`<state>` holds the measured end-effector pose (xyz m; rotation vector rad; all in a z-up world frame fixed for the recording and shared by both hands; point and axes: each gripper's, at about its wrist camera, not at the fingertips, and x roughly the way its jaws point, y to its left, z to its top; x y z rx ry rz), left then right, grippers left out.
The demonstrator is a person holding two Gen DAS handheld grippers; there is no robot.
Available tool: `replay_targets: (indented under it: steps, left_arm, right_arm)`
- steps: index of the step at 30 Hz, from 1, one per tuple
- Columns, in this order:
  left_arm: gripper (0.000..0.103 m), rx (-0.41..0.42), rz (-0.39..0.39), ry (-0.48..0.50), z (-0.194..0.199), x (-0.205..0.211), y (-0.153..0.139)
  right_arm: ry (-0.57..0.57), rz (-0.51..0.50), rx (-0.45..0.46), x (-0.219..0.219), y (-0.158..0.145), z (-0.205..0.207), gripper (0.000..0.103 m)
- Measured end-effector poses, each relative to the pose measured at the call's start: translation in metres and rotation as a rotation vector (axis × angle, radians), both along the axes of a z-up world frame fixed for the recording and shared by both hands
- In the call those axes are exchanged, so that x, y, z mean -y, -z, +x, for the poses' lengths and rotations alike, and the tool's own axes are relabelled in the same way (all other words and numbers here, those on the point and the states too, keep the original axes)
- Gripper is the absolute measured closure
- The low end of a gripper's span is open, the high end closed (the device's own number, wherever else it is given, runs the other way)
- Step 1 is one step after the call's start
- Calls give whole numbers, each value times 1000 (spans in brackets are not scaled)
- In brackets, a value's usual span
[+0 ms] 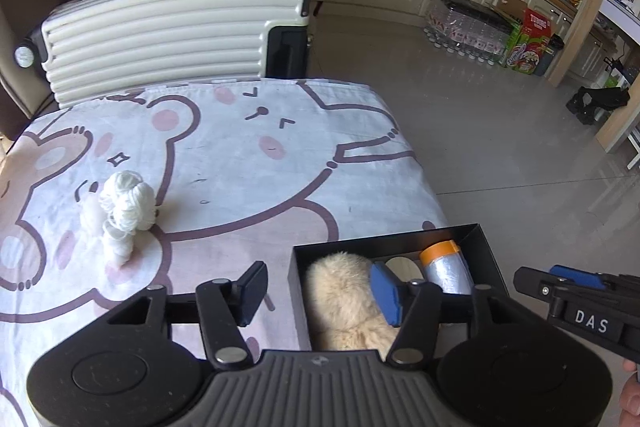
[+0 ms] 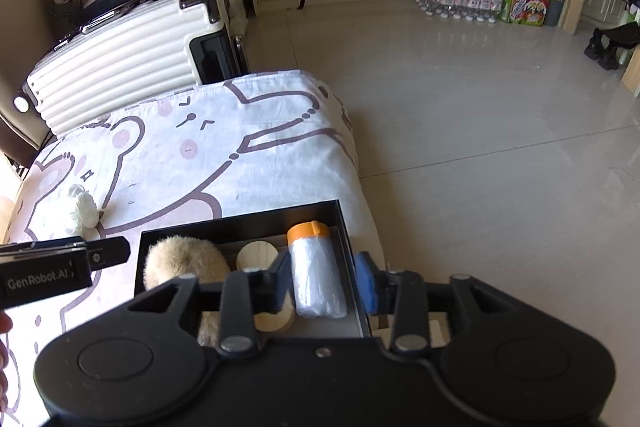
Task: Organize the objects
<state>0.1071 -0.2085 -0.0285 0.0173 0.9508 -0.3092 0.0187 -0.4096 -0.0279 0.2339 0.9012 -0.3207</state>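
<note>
A black box [image 1: 384,237] [image 2: 240,221] stands at the table's near right corner. In it lie a fluffy beige toy [image 1: 340,291] [image 2: 180,259], a round wooden disc [image 1: 402,265] [image 2: 256,255] and a clear plastic roll with an orange cap [image 1: 446,267] [image 2: 316,275]. A white ball of yarn [image 1: 126,211] [image 2: 84,211] lies loose on the cloth to the left. My left gripper [image 1: 320,293] hangs open over the box's left wall, holding nothing. My right gripper [image 2: 323,283] hovers open above the roll, its pads apart from it.
A cartoon bear cloth [image 1: 240,167] covers the table, whose right edge drops to a tiled floor. A white ribbed suitcase [image 1: 168,31] [image 2: 120,59] stands behind the far edge. Packs of bottles [image 1: 468,27] and cabinets line the far wall.
</note>
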Motion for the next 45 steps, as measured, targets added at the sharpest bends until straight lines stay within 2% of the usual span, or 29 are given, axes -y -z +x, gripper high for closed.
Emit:
replay_targets:
  steps: [2,4,7,14,22,29,34,38,45]
  left_arm:
    - [34,3,11,-8,-4,-2,-2]
    - [30,3,26,-12,-8,-3,-3]
    - [25,9,45,-8,-15,-3,-5]
    - [13,14,64,-25,-26,-10,-10]
    - [3,15,83,-35,-34,-16,-12]
    - [0,14,89,-41,-42,-20,-15]
    - [0,22,91,-27,-49,-21,-18]
    - [0,28,96,-20,-53,-23,-18]
    - [0,34,100,-20,-53,-28,-18]
  right_arm:
    - [-1,-10,7,-2,-4,-5,58]
    - [2,-11,13,-3,-7,-10,49]
    - [-2,-26,14,-6,-12,-17,44]
    - [3,-39,16,-9,-18,-30,36]
    - [4,-70,24,-14,-24,-41,30]
    - [-5,-111,28,-18,-29,-52,20]
    - [6,-126,24,-18,-29,-58,4]
    - [21,-129,18,-17,-28,-61,0]
    - [49,-125,13,-13,-26,-62,0]
